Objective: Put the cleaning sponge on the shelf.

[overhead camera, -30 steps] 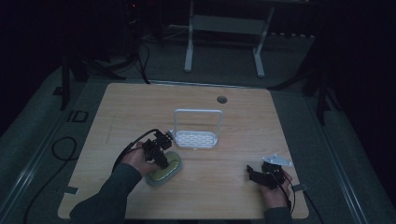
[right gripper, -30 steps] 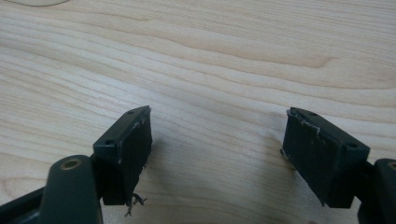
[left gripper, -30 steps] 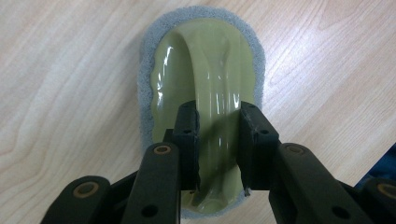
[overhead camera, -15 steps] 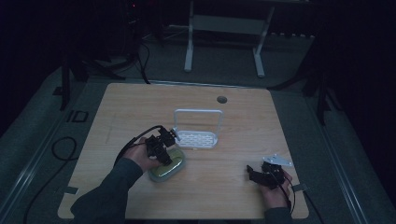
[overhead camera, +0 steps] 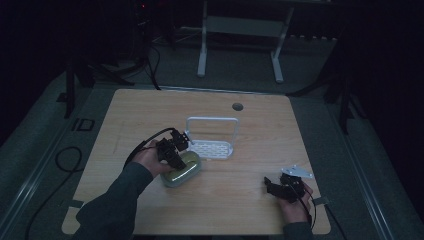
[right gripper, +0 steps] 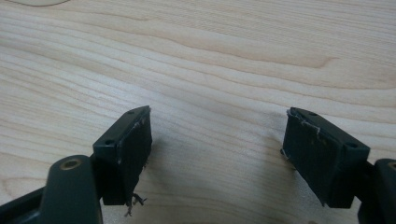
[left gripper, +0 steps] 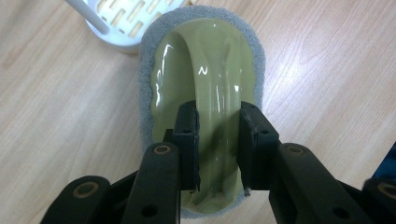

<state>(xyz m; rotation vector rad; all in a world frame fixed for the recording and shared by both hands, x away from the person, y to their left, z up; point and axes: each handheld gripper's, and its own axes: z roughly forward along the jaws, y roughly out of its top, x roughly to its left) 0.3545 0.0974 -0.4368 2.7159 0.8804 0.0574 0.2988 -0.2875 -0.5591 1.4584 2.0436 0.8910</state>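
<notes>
An olive-green scrubber with a grey pad under it and an arched handle lies just left of centre on the table. My left gripper is shut on that handle, one jaw on each side. From above, the left gripper sits over the scrubber. The scrubber's far end reaches the rim of a white slotted holder. This holder has a tall loop handle. My right gripper is open just above bare wood, and it is near the front right corner.
The wooden table has a round cable hole near its far edge. A black cable trails back from the left gripper. Dark floor and a white metal frame lie beyond the table.
My left gripper has carried the scrubber a little farther from the person, up to the white holder. The right gripper has stayed where it was.
</notes>
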